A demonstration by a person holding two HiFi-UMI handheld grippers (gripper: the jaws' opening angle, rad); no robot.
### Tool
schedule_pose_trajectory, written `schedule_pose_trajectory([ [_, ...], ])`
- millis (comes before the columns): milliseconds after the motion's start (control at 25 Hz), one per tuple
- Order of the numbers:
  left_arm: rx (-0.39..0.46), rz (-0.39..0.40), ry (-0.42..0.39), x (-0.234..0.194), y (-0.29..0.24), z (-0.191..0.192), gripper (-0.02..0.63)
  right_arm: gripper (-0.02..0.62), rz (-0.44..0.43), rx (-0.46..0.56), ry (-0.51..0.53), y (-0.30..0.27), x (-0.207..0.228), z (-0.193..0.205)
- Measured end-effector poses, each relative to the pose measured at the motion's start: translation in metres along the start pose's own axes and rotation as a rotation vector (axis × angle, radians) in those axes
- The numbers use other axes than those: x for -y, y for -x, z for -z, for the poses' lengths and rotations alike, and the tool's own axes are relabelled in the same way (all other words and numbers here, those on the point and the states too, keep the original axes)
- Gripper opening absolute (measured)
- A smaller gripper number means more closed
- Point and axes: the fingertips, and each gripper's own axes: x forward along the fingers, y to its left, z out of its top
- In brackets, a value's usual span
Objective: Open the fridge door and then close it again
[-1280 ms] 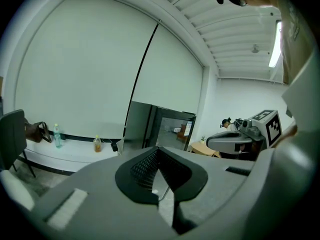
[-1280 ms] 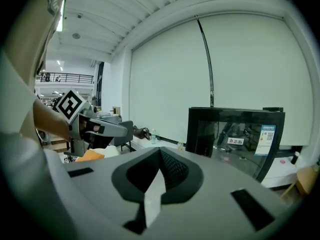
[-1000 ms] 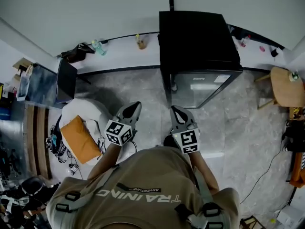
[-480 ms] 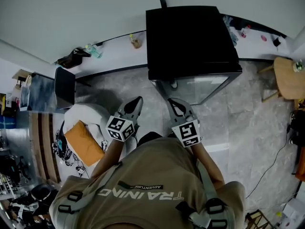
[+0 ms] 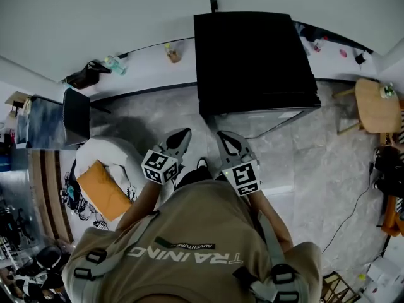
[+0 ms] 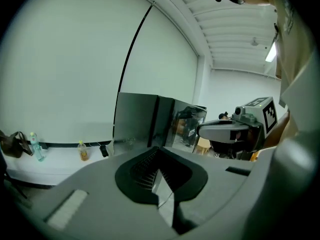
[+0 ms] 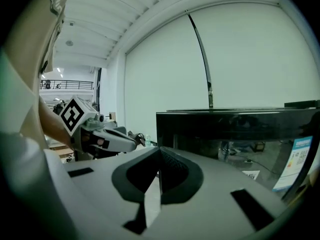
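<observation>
A black fridge (image 5: pixel 252 55) stands against the wall, seen from above, and its glass door (image 5: pixel 278 118) is closed. Both grippers hang side by side in front of it, apart from it. My left gripper (image 5: pixel 180 137) is shut with nothing in it, below the fridge's left corner. My right gripper (image 5: pixel 226 141) is shut and empty, just short of the door's left part. In the left gripper view the fridge (image 6: pixel 145 119) stands ahead, with the right gripper (image 6: pixel 235 131) beside it. The right gripper view shows the fridge door (image 7: pixel 240 129) close ahead and the left gripper (image 7: pixel 100 136) at the left.
A white ledge (image 5: pixel 145 65) along the wall carries bottles (image 5: pixel 170 52) and a dark bag (image 5: pixel 82 76). A white beanbag with an orange cushion (image 5: pixel 104 185) lies at the left. A round wooden table (image 5: pixel 375 109) stands right of the fridge. A cable (image 5: pixel 353 213) runs over the grey floor.
The person has stepped closer to the fridge, so less of the glass door shows from above. Both grippers stay shut and side by side, now nearer the door.
</observation>
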Motion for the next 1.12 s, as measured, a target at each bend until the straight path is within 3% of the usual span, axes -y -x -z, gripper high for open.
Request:
schedule_pose_trajectory([
  [280, -0.054, 0.083, -0.048, 0.002, -0.014, 0.003, 0.0, -0.003, 0.028, -0.028, 0.01, -0.01, -0.002, -0.004],
  [920, -0.159, 0.279, -0.026, 0.001, -0.047, 0.036, 0.003, -0.003, 0.124, -0.084, -0.013, -0.026, 0.002, 0.002],
  [1120, -0.21, 0.34, -0.04, 0.005, -0.059, 0.05, 0.051, -0.003, 0.166, -0.086, -0.036, -0.023, 0.006, 0.005],
])
